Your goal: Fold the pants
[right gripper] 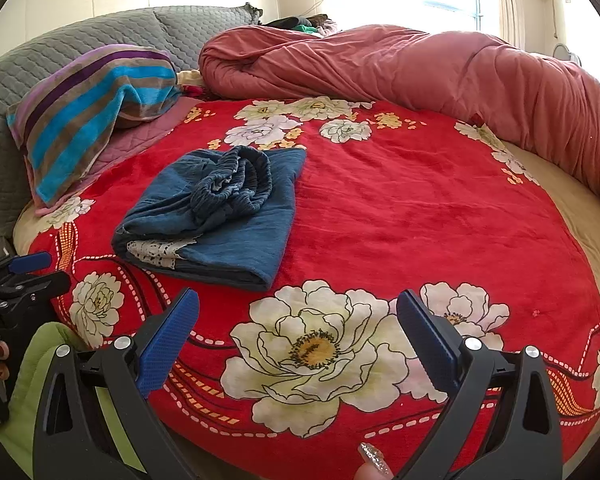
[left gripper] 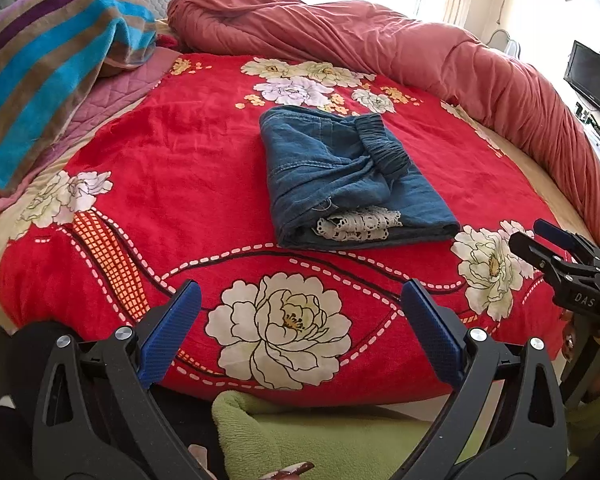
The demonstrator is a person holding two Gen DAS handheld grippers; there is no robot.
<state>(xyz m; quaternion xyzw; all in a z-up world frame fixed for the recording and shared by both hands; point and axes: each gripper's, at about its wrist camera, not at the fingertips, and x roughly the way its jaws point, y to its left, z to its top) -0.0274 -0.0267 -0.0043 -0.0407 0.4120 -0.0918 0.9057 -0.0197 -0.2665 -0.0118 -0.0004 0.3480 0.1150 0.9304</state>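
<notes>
Blue denim pants lie folded into a compact bundle on the red flowered blanket, with the elastic waistband bunched on top and a white lace trim showing at the near end. In the right wrist view the pants sit left of centre. My left gripper hangs open over the bed's near edge, well short of the pants, nothing between its fingers. My right gripper is open too, empty, above a large white flower. The right gripper shows at the right edge of the left wrist view.
A rolled pink-red duvet runs along the far and right side of the round bed. A striped blue, brown and purple towel lies on pillows at the left. A grey quilted headboard stands behind. Green fabric is below the bed edge.
</notes>
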